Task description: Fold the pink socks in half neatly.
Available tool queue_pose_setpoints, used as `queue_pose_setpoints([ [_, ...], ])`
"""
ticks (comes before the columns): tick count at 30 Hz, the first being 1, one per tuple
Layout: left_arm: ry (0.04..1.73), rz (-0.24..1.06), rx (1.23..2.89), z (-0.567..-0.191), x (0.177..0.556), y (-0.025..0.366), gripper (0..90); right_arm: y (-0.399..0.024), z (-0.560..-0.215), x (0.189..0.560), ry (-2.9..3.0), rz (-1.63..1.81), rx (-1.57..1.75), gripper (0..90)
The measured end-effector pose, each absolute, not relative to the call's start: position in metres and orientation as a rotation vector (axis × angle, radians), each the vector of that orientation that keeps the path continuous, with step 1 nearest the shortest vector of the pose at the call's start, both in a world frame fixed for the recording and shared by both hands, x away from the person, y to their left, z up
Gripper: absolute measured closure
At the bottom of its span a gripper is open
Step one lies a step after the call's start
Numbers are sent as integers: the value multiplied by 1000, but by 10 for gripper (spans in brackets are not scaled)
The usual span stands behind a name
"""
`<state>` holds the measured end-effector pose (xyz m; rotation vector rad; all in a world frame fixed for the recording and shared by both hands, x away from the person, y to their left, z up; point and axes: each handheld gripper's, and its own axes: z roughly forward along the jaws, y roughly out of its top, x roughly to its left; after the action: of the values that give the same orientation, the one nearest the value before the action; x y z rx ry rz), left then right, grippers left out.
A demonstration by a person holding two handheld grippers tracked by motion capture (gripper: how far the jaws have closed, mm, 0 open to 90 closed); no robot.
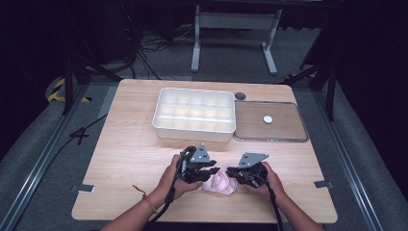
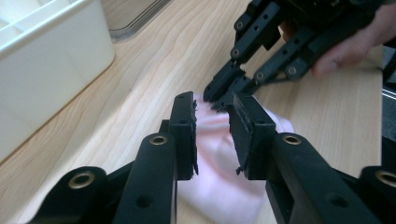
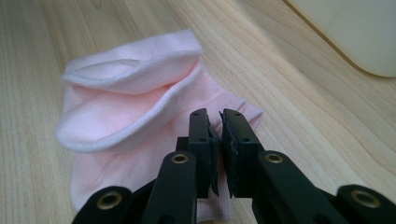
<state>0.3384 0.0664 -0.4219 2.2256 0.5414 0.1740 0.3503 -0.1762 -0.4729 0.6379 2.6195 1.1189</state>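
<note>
Pink sock between both grippers, white divided tray beyond

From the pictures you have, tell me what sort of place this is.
Most likely a lab or studio set up for recording handling work, not a home. A lone wooden table stands on grey carpet among dark curtains, loose cables run across the floor behind it, and a person works a pink sock with hand-held grippers.

One pink sock, one compartment box, one tray.
</note>
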Motion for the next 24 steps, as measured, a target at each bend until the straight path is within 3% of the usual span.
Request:
queue_pose_setpoints([
  [6,499,110,2285,-441,330,79,762,-177,-473,351,2623,1121,641,826],
  [16,477,93,2332,-471,324,64,751,-176,-472,350,2620,1116,640,822],
  [24,498,82,2317,-472,324,65,753,-172,-447,336,2545,1242,561,852],
])
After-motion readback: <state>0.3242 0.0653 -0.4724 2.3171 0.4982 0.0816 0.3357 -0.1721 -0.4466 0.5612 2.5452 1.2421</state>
